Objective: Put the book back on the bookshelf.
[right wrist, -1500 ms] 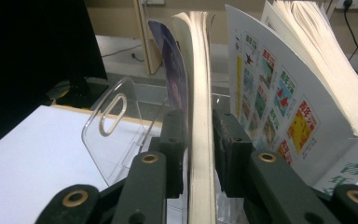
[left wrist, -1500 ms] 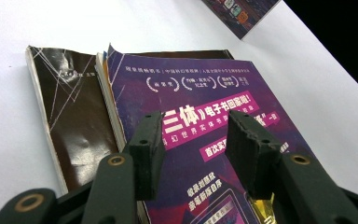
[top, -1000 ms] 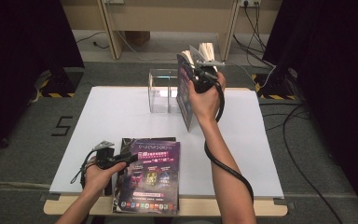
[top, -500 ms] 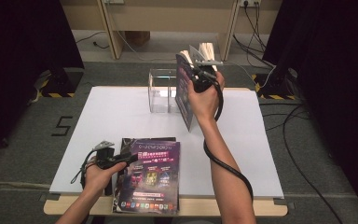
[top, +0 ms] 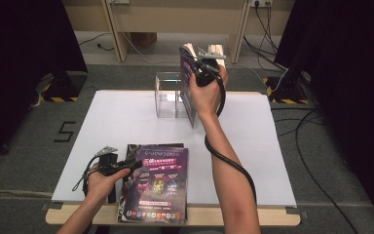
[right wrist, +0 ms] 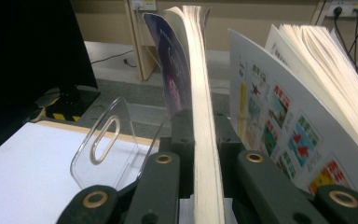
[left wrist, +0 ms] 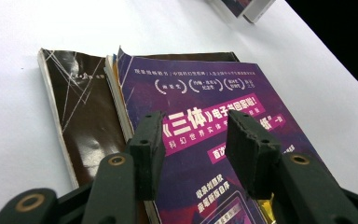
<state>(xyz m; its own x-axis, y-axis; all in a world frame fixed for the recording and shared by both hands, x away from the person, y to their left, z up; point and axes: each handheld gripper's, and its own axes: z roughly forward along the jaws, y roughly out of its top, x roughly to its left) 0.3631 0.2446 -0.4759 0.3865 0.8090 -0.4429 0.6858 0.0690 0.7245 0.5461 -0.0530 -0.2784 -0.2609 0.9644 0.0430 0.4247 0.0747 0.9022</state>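
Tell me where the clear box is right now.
In the high view the clear box stands at the table's far edge, near the middle, just left of the book that the right gripper holds upright.

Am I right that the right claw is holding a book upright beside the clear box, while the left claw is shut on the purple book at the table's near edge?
Not quite: the left claw is open, hovering over the purple book, as the left gripper view shows. The right claw does hold a book upright by the clear box.
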